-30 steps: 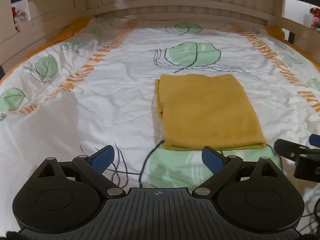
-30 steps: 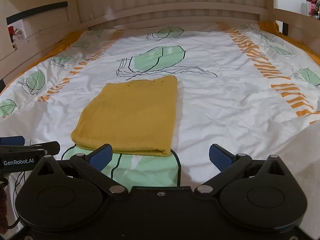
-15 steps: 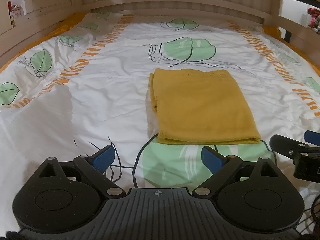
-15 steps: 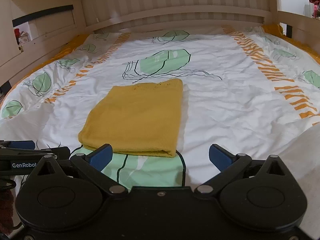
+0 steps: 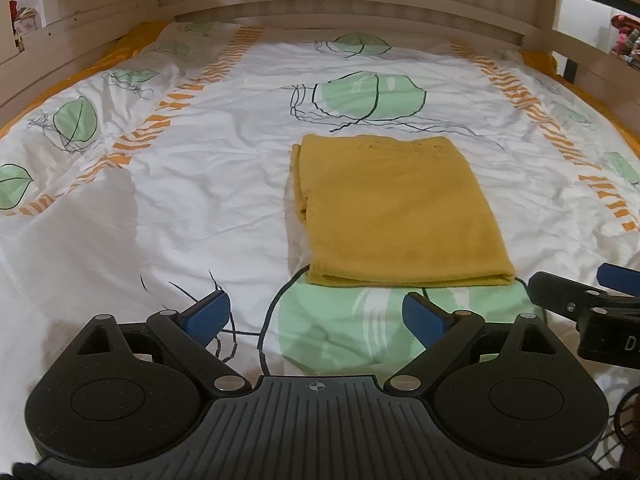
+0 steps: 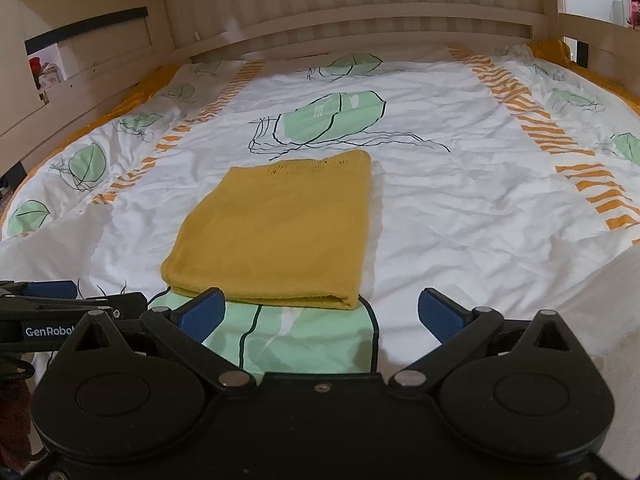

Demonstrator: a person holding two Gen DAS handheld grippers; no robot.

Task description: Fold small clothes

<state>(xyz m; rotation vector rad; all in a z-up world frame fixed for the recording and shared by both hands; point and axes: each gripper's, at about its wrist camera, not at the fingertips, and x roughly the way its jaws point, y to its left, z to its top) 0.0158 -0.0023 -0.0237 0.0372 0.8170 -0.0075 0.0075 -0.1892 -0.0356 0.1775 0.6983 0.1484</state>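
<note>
Mustard-yellow knit fabric, a small garment folded into a neat rectangle (image 5: 400, 208), lies flat at the centre of the left wrist view and left of centre in the right wrist view (image 6: 276, 236). It rests on a bed's white duvet printed with green leaves and orange stripes (image 5: 200, 184), its near edge overlapping a large green leaf motif. Stacked layers show along its left side and near edge, so it looks folded at least twice.

The left gripper (image 5: 318, 314) fills the bottom of its frame with jaws spread wide and nothing between them, short of the garment's near edge. The right gripper (image 6: 320, 312) likewise has its jaws spread and empty; its left blue pad overlaps the cloth's near edge in the picture, though contact cannot be told.

As a judgement, this piece looks finished: compact, squared, edges aligned. No other clothes are in view, so what remains cannot be told.
</note>
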